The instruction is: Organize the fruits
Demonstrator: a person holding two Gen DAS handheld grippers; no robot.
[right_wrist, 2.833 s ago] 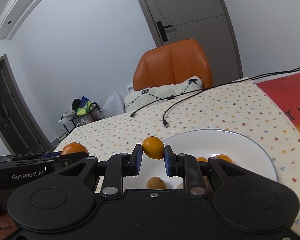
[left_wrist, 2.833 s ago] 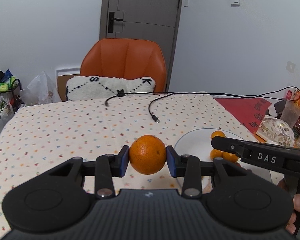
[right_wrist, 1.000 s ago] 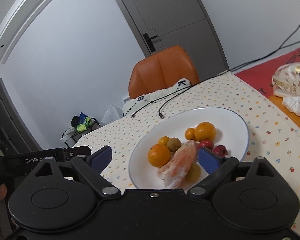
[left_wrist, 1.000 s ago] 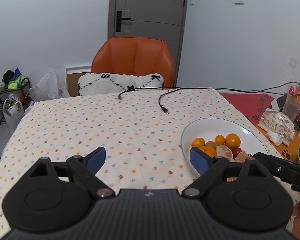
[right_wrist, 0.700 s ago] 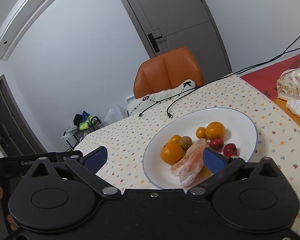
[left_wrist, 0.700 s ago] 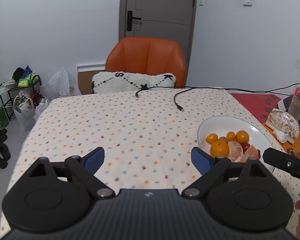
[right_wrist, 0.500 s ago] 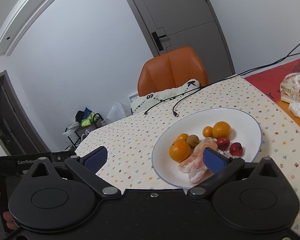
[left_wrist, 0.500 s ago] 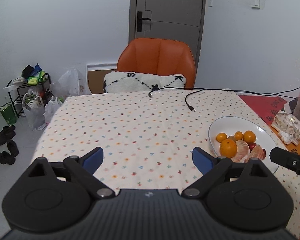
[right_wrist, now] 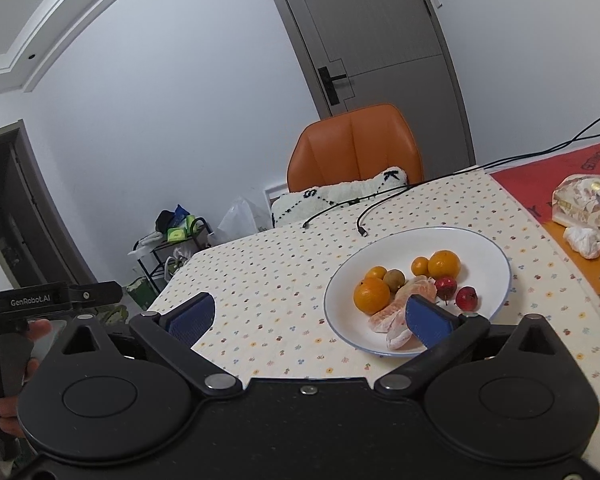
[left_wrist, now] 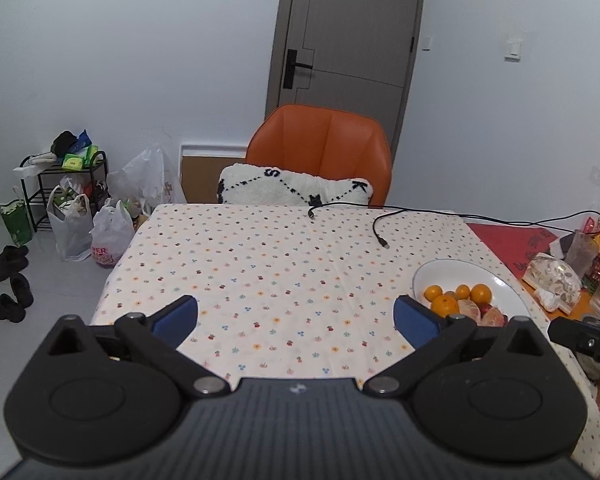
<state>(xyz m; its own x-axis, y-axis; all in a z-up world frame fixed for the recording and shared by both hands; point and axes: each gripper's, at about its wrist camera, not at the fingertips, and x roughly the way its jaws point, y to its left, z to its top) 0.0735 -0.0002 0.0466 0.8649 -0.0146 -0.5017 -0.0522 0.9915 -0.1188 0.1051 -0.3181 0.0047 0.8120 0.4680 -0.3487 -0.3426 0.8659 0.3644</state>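
Observation:
A white plate (right_wrist: 496, 256) (left_wrist: 452, 270) rests on the dotted tablecloth at the table's right side. On it lie a large orange (right_wrist: 371, 295) (left_wrist: 444, 305), small oranges (right_wrist: 443, 264), a brown fruit (right_wrist: 393, 279), peeled citrus segments (right_wrist: 404, 304) and two small red fruits (right_wrist: 466, 297). My left gripper (left_wrist: 296, 316) hangs open and empty above the table's near edge, left of the plate. My right gripper (right_wrist: 306, 320) is open and empty too, pulled back over the near edge, its right finger (right_wrist: 426, 322) in front of the plate's near rim.
An orange chair (left_wrist: 320, 148) with a white cushion stands at the table's far side. Black cables (left_wrist: 380, 224) run across the far tablecloth. Wrapped items and tissue (right_wrist: 584, 216) sit on the red mat at right. Bags and a shoe rack (left_wrist: 72, 208) are on the floor at left.
Both grippers let go of their oranges, which now lie on the plate, and opened wide. Since then both have drawn back and up, so the plate looks smaller and farther.

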